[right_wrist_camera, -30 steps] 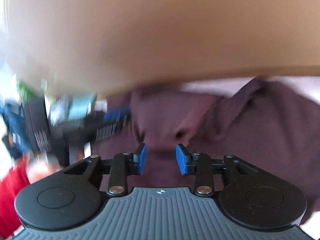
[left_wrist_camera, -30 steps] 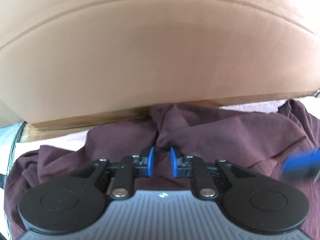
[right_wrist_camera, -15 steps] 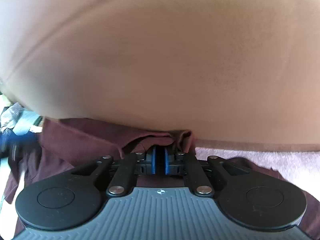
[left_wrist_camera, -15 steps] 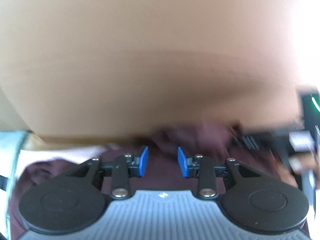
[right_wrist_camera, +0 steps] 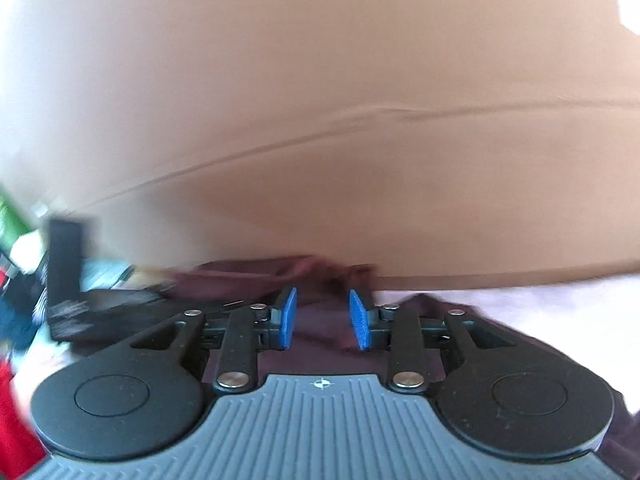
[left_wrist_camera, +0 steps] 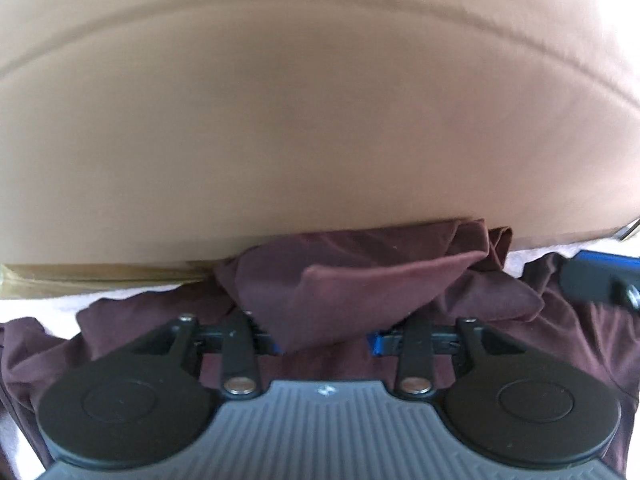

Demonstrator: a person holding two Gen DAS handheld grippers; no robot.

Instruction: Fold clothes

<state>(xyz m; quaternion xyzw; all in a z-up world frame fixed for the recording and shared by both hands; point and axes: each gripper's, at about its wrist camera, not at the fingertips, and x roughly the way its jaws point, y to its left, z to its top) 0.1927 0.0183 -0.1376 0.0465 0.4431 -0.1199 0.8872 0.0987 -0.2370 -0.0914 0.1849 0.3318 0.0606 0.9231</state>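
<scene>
A maroon garment [left_wrist_camera: 360,284] lies crumpled on a pale pink cover, up against a tan padded backrest. In the left wrist view my left gripper [left_wrist_camera: 326,342] is open, and a folded flap of the garment lies over the gap between its blue pads [left_wrist_camera: 378,345] and hides most of them. In the right wrist view my right gripper [right_wrist_camera: 324,320] is open over the same maroon cloth [right_wrist_camera: 320,344], its blue pads [right_wrist_camera: 288,316] apart and holding nothing. The right gripper's tip [left_wrist_camera: 596,280] shows at the right edge of the left view.
The tan padded backrest [left_wrist_camera: 320,120] fills the upper part of both views, close ahead. The pale pink cover [right_wrist_camera: 520,308] shows right of the garment. The left gripper's black body [right_wrist_camera: 80,304] and blurred clutter sit at the left of the right view.
The right gripper, shut on the cloth half a second ago, has opened and let go. The left gripper stays open, and a garment flap now lies across its pads.
</scene>
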